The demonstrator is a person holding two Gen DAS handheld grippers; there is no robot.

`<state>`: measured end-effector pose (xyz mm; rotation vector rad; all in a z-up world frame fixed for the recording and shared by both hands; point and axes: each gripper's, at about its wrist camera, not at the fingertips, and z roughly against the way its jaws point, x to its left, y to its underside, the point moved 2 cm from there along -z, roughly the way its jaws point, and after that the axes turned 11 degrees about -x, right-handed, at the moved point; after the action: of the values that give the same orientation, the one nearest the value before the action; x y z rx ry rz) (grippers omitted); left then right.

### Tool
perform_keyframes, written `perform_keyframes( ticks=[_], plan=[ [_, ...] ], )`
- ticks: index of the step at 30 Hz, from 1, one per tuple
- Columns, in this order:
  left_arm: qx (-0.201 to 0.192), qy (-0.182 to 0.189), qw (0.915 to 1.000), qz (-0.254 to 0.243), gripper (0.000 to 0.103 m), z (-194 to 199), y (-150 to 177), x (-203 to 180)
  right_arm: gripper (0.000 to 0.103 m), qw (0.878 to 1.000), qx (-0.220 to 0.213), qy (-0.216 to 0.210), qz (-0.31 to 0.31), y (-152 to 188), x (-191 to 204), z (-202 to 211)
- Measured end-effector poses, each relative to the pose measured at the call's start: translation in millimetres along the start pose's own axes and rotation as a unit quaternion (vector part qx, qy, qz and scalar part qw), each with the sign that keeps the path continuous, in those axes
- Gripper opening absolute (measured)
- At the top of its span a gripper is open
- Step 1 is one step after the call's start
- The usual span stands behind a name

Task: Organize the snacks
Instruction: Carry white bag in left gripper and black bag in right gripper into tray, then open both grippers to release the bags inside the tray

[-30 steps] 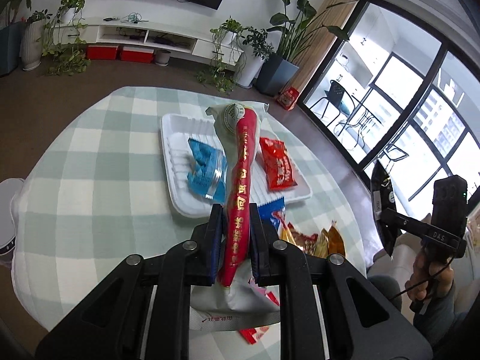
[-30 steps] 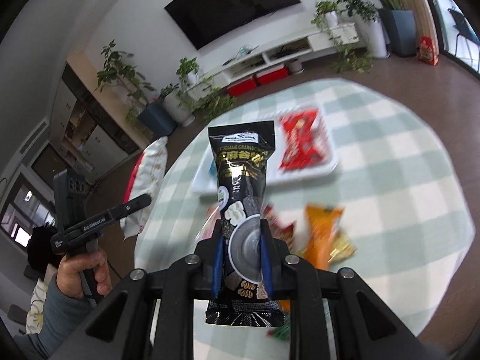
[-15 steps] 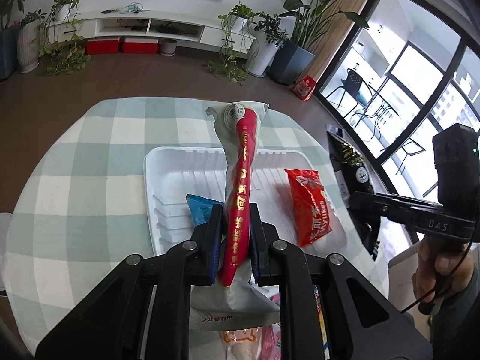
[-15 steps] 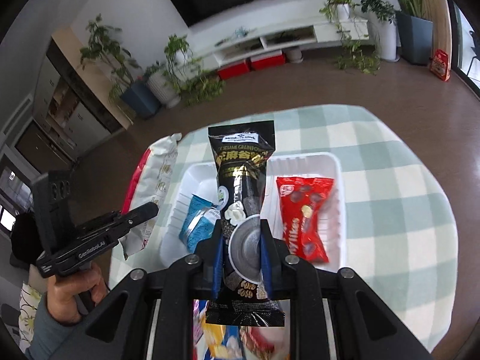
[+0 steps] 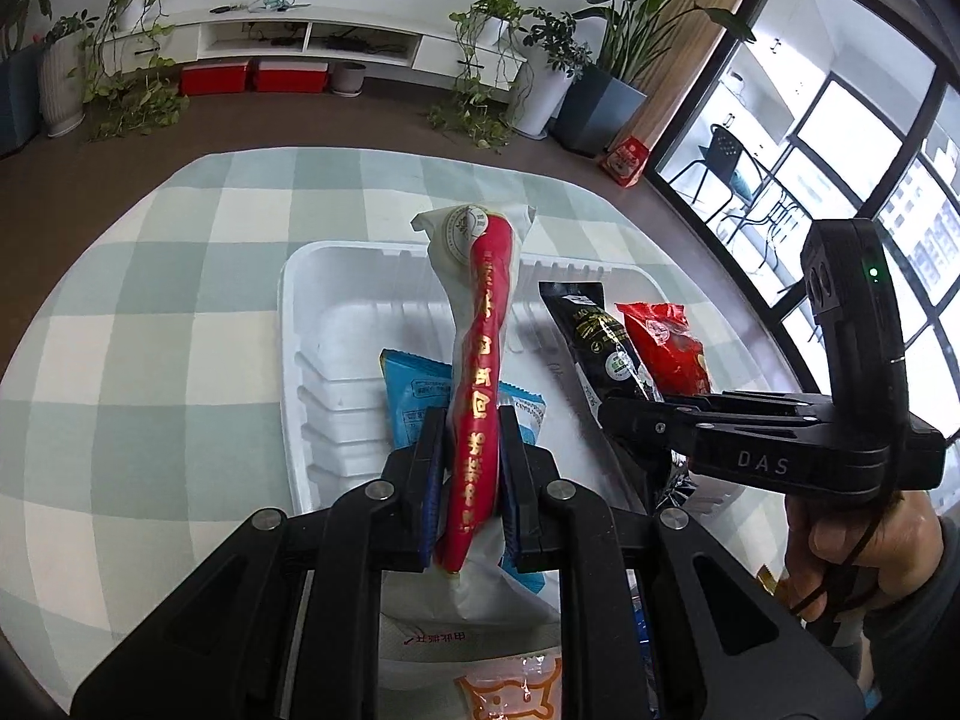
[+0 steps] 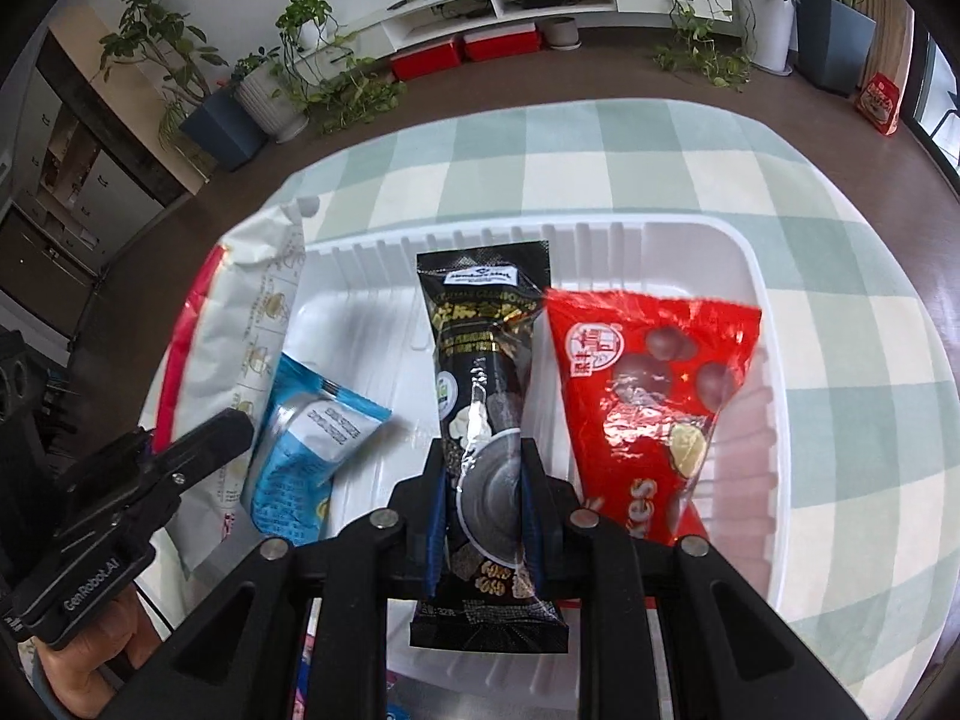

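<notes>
Over tray (image 6: 757, 360) | black packet (image 6: 483, 360) lengthwise along right claw (image 6: 483, 483), top away

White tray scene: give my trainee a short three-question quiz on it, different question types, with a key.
1. True or false: the white tray is empty.
2. What is the right gripper shut on? A) black packet B) blue packet C) a bottle
3. Fill in: the left gripper is shut on a long ___ and white packet.

Key: 1 false, the blue packet and red bag lie in it; 2 A; 3 red.
</notes>
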<state>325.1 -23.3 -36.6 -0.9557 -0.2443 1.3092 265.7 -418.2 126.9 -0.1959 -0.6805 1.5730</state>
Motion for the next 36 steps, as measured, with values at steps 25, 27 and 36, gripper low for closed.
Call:
perform_keyframes(
  ticks=[25,27,36],
  plan=[
    [0.020,-0.020,0.9994,-0.019,0.018,-25,5,-4,0.029,1.000,-0.007,0.023,0.014,5,12,-10],
    [0.017,-0.032,0.9988,-0.032,0.037,-24,5,-8,0.034,1.000,-0.008,0.023,0.017,5,14,-9],
    [-0.010,-0.019,0.9990,-0.040,0.075,-10,-2,-17,0.052,0.999,-0.029,0.021,0.015,-2,17,6]
  ],
)
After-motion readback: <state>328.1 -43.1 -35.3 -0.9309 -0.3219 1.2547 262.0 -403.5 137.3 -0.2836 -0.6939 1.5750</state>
